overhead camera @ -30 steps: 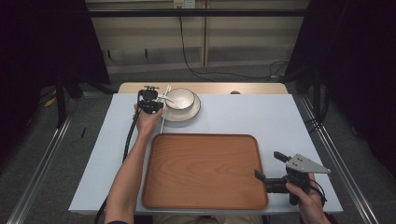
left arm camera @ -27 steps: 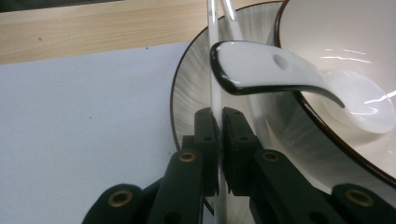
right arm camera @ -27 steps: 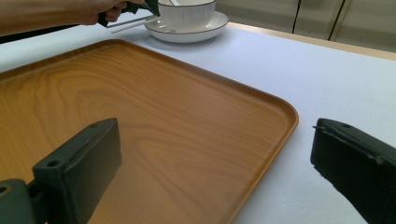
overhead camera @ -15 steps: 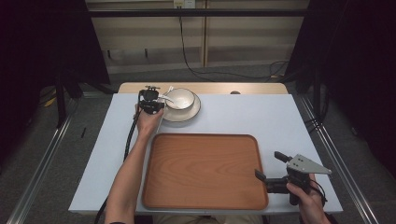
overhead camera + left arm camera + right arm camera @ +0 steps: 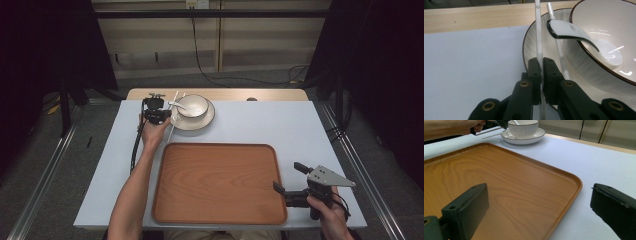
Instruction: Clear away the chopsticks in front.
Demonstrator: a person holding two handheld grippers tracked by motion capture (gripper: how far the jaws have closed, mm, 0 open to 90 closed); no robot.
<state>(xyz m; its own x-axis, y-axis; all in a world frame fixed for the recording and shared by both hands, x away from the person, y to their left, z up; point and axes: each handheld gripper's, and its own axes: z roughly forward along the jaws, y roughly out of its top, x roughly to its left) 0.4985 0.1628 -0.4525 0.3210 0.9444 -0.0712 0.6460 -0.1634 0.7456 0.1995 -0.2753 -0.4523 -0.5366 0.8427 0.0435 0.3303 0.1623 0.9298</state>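
At the table's far edge the left gripper pinches one chopstick beside the plate, so lifting it toward the tray comes next, while the right gripper waits wide open, empty.

Setting was a lab recording bay, not a home. Tabletop was covered in a plain pale sheet and flanked by metal floor rails. Black curtains hung on both sides, and a cable ran down the bare wall beyond the jaws.
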